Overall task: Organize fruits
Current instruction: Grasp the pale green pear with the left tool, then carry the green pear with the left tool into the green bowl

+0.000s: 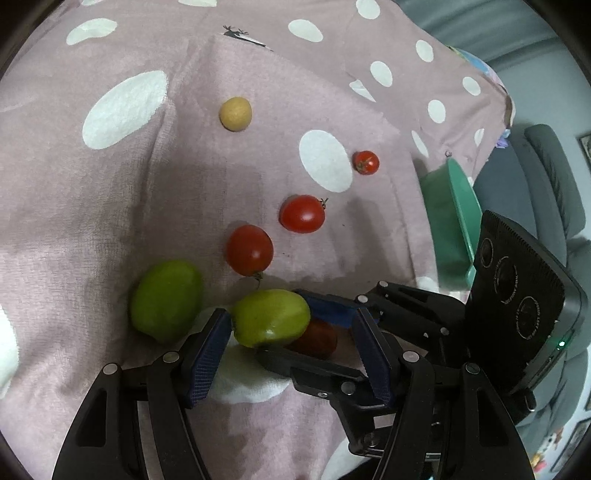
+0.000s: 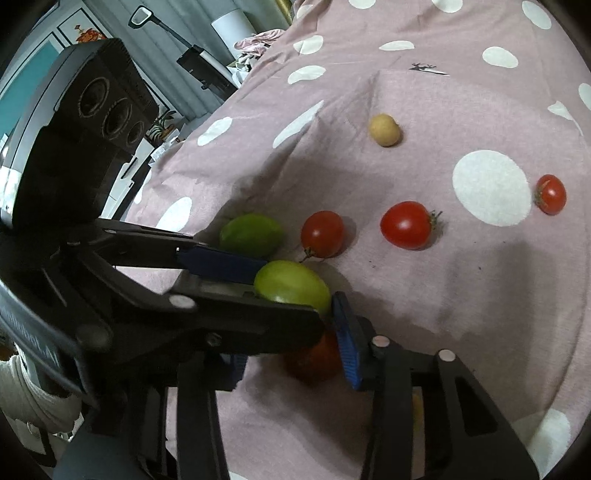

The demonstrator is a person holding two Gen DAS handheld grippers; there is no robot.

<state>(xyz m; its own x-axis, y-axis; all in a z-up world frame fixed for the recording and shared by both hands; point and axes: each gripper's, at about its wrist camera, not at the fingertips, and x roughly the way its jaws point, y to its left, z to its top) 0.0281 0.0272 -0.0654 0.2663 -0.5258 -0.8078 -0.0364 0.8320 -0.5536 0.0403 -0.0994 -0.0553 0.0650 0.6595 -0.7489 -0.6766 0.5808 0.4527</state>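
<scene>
Fruits lie on a pink spotted cloth (image 1: 110, 229). My left gripper (image 1: 291, 328) is open with a green fruit (image 1: 271, 317) between its blue pads, touching the left pad. My right gripper (image 2: 291, 343) is open around a red tomato (image 2: 314, 360), which shows dimly behind the green fruit in the left wrist view (image 1: 317, 338). The two grippers cross each other. The green fruit (image 2: 291, 286) sits just beyond the left finger in the right wrist view. Another green fruit (image 1: 166, 299) lies left. Three red tomatoes (image 1: 249, 251) (image 1: 302, 214) (image 1: 365, 162) and a tan round fruit (image 1: 235, 113) lie farther off.
A green bowl (image 1: 454, 221) stands at the cloth's right edge, beyond the right gripper. The cloth drops off to a grey sofa (image 1: 546, 177) on the right. In the right wrist view, room furniture and a white lamp (image 2: 232, 27) lie past the cloth's left edge.
</scene>
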